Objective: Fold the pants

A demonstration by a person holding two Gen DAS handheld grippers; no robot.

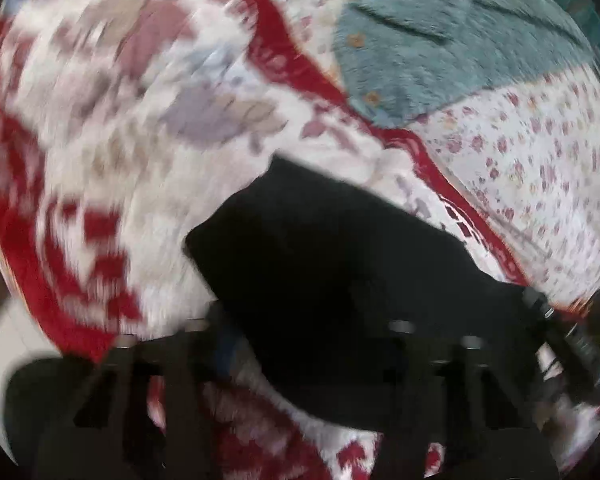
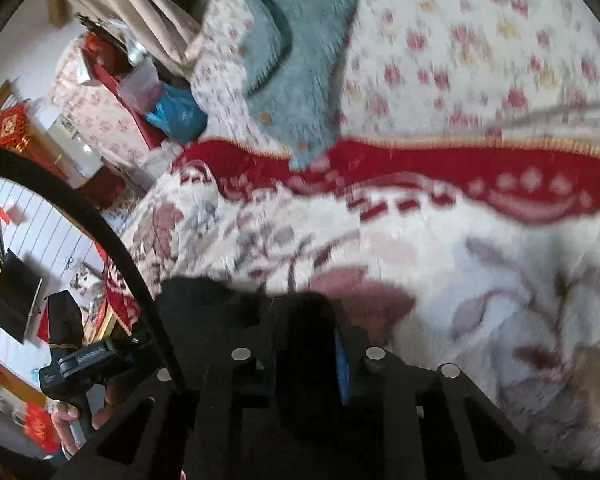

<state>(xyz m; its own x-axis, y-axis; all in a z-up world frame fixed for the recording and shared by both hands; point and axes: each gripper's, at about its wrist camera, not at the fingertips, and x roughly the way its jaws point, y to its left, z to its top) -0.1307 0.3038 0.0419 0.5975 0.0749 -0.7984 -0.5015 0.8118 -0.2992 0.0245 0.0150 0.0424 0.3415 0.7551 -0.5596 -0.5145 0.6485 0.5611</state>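
The black pants [image 1: 340, 264] hang as a dark sheet in front of my left gripper [image 1: 300, 344], over a white and red floral blanket [image 1: 112, 184]. The left jaws seem closed on the cloth's edge, but black cloth and blur hide the tips. In the right wrist view my right gripper [image 2: 304, 320] is shut on a bunch of the black pants [image 2: 208, 304], held above the same blanket [image 2: 460, 248]. The other gripper and the hand holding it [image 2: 80, 376] show at the lower left of that view.
A teal fluffy garment with buttons [image 1: 440, 48] lies on a small-flowered sheet [image 1: 540, 160] beyond the blanket; it also shows in the right wrist view [image 2: 296, 52]. Bags and clutter [image 2: 148, 88] sit at the bed's far left.
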